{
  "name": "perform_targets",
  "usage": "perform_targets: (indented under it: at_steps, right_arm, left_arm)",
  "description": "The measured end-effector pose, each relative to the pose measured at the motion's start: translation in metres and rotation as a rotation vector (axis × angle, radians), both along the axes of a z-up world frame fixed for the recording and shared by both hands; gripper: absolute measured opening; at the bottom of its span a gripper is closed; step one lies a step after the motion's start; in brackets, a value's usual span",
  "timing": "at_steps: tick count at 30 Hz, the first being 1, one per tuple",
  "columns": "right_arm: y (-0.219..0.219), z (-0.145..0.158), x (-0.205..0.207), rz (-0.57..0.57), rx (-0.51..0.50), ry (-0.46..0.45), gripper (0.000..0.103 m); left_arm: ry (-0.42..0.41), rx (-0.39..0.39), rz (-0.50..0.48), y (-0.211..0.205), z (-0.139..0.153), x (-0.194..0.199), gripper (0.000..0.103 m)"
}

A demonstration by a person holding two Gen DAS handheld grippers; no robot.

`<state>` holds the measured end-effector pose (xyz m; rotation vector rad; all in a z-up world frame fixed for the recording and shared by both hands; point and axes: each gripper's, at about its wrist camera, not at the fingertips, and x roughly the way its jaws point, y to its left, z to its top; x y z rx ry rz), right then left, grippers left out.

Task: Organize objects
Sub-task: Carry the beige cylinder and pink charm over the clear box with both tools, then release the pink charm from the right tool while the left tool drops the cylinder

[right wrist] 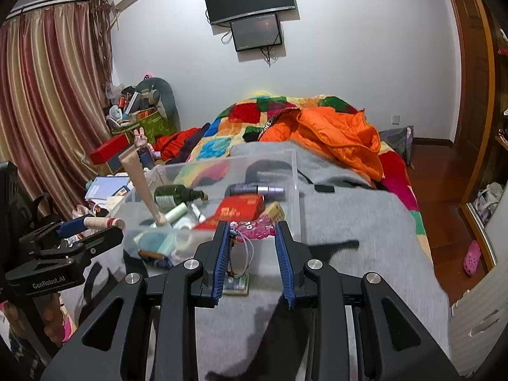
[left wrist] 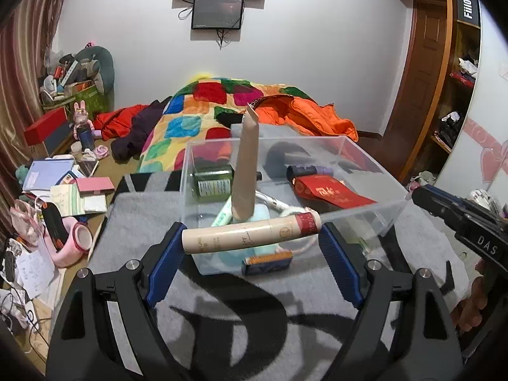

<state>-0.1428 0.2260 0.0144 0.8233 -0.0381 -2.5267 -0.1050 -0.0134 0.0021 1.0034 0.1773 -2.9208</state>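
Observation:
A clear plastic box (left wrist: 393, 208) stands on the grey blanket and holds a green bottle (left wrist: 212, 179), a red packet (left wrist: 330, 192), a purple tube and an upright beige tube (left wrist: 246, 165). My left gripper (left wrist: 254, 238) is shut on a beige roll with a red end (left wrist: 250, 232), held lengthwise above the box's near edge. My right gripper (right wrist: 254, 241) is open; a pink charm (right wrist: 254, 227) on a cord hangs against its left finger, with a small card (right wrist: 235, 283) on the blanket below. The left gripper with the roll shows in the right wrist view (right wrist: 92, 223).
The grey blanket (right wrist: 349, 222) covers the bed's near end; a colourful quilt (left wrist: 190, 117) and orange duvet (right wrist: 343, 136) lie beyond. A cluttered side table (left wrist: 57, 197) with books, pink tape and papers is at the left. A wardrobe (left wrist: 457, 101) stands right.

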Motion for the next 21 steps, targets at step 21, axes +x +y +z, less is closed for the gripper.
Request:
perform_targets:
  at_steps: [21]
  right_arm:
    - [-0.044,-0.024,-0.047,0.014,0.057,-0.067,0.026]
  left_arm:
    - [-0.041,-0.047,-0.009,-0.007,-0.012,-0.042,0.084]
